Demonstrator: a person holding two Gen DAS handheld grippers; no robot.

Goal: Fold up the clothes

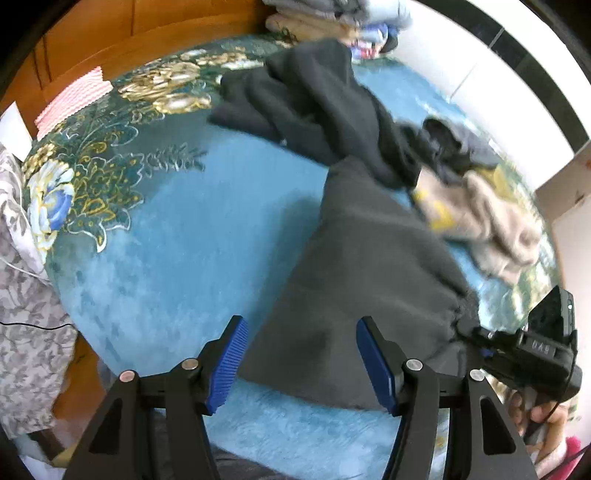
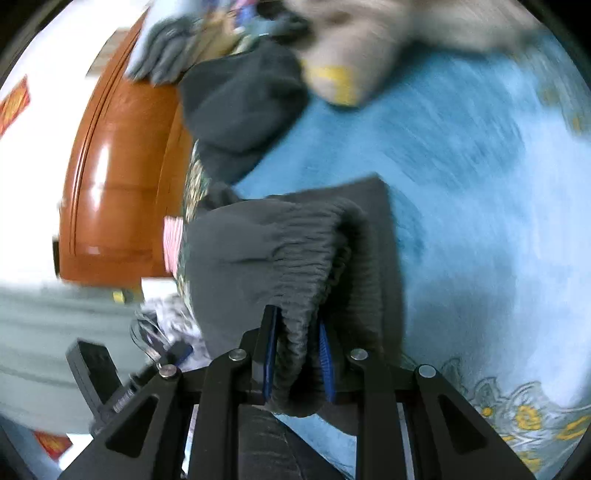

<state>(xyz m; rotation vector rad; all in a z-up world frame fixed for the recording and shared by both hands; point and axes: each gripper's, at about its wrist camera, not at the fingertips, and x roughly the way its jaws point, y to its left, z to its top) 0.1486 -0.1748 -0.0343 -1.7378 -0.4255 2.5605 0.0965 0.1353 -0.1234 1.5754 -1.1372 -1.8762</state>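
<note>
A dark grey garment with an elastic waistband lies stretched across the blue bedspread. My left gripper is open and empty, its blue pads just above the garment's near edge. My right gripper is shut on the garment's ribbed waistband, which bunches up between the pads. The right gripper also shows in the left wrist view, at the garment's right corner. The garment's far end trails away over the bed.
A beige garment with a yellow patch and more dark clothes lie further back on the bed. A stack of folded clothes sits at the far edge. A wooden headboard and a patterned grey cloth stand to the left.
</note>
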